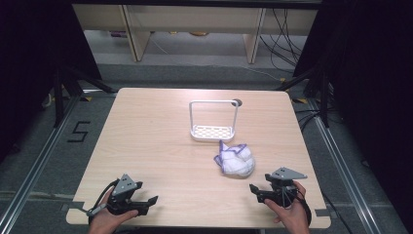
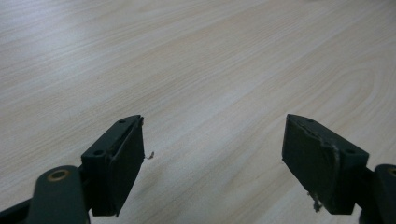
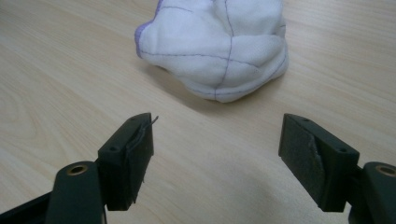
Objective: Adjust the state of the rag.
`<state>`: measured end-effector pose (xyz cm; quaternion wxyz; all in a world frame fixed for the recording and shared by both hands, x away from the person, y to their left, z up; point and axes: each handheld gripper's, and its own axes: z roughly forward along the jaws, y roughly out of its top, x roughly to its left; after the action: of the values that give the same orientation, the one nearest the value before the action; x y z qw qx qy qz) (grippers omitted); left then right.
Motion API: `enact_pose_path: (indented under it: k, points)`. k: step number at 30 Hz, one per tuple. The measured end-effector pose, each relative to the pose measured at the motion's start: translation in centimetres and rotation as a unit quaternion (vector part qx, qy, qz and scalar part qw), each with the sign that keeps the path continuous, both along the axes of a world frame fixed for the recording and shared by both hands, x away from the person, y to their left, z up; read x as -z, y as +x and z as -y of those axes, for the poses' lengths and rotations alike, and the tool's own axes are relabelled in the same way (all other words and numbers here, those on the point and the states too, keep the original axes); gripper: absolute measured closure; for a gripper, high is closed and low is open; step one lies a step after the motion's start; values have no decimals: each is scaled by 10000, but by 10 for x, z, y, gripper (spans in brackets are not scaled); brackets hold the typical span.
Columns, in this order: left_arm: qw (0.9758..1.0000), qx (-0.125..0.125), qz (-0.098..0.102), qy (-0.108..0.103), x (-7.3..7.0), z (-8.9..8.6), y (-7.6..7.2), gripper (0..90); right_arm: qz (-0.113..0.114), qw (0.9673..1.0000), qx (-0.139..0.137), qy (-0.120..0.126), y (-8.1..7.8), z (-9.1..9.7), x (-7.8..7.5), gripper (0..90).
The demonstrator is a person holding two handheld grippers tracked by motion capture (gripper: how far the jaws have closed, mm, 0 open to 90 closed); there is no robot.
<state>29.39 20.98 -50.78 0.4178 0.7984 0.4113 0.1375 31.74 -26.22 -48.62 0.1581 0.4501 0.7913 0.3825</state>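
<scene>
— Nearest the camera, what is seen along the near edge of the tabletop [image 1: 146,146]?

— Two hand-held tools are seen there. Close to the near left corner the left gripper [image 1: 146,204] is held low over the wood, its jaws spread wide; in the left gripper view [image 2: 212,154] nothing but bare wood grain is seen between them. Close to the near right corner the right gripper [image 1: 254,191] is held in a hand [image 1: 290,214], and its jaws are likewise spread wide with nothing gripped.

— Where is the cloth placed?

— The crumpled white cloth [image 1: 234,159], edged and stitched in purple, is bunched into a loose ball right of the middle of the tabletop, nearer the near edge than the far one. It is found just beyond the right gripper, toward the far edge and slightly to its left. In the right gripper view [image 3: 217,154] the cloth [image 3: 217,46] is seen ahead of the open jaws, apart from them, with a strip of bare wood between.

— What else is carried by the tabletop?

— A white rack [image 1: 213,121] with a tall loop handle and a perforated base is set upright just beyond the cloth, toward the far edge, close to it; whether the two touch cannot be told.
</scene>
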Motion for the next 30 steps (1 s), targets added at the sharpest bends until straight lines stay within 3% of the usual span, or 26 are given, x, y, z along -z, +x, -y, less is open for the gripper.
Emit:
enact_pose_path:
  k: [3,4,6,9,10,14,15,19,21,22,23,25,28,29,30]
  points:
    - [10000,17,-13,94,-1,-1,1,205,31,10000,-22,24,1,-1,-1,290]
    - [10000,-27,-2,72,0,-1,1,205,-64,9999,62,138,0,-4,-2,290]
    - [9999,-66,-36,103,0,-2,2,205,147,9998,-102,74,5,-6,-6,301]
    - [9999,-116,-24,32,0,-2,2,205,157,9998,-116,4,8,-15,-13,306]
    - [9999,-95,-24,103,0,-2,1,205,205,9995,-230,-68,11,-17,-15,307]
    - [9998,-4,-98,174,-1,-2,2,205,204,9997,-147,-26,14,-28,-22,311]
    - [9998,3,-110,172,-1,-2,2,205,305,9990,-309,-95,19,-31,-25,312]
    - [9999,-91,-56,59,0,-1,2,204,362,9982,-452,-140,34,-53,-30,312]
    - [9999,-114,-41,63,0,-1,2,204,388,9980,-473,-179,37,-58,-31,312]
    - [9998,-49,-65,179,-1,-3,2,203,466,9969,-578,-242,43,-68,-33,304]
    - [9999,-115,-51,66,0,-1,2,203,466,9969,-578,-242,43,-68,-33,304]
    - [9998,-18,-87,192,-1,-2,2,204,433,9962,-676,-322,52,-81,-33,253]
    - [9999,-67,-69,120,0,0,2,204,482,9952,-757,-403,57,-87,-31,260]
    - [9997,-7,-110,210,-1,-2,2,204,496,9947,-775,-466,61,-93,-29,262]
    - [9998,-28,-103,186,-1,-2,2,204,409,9948,-776,-524,64,-97,-28,268]
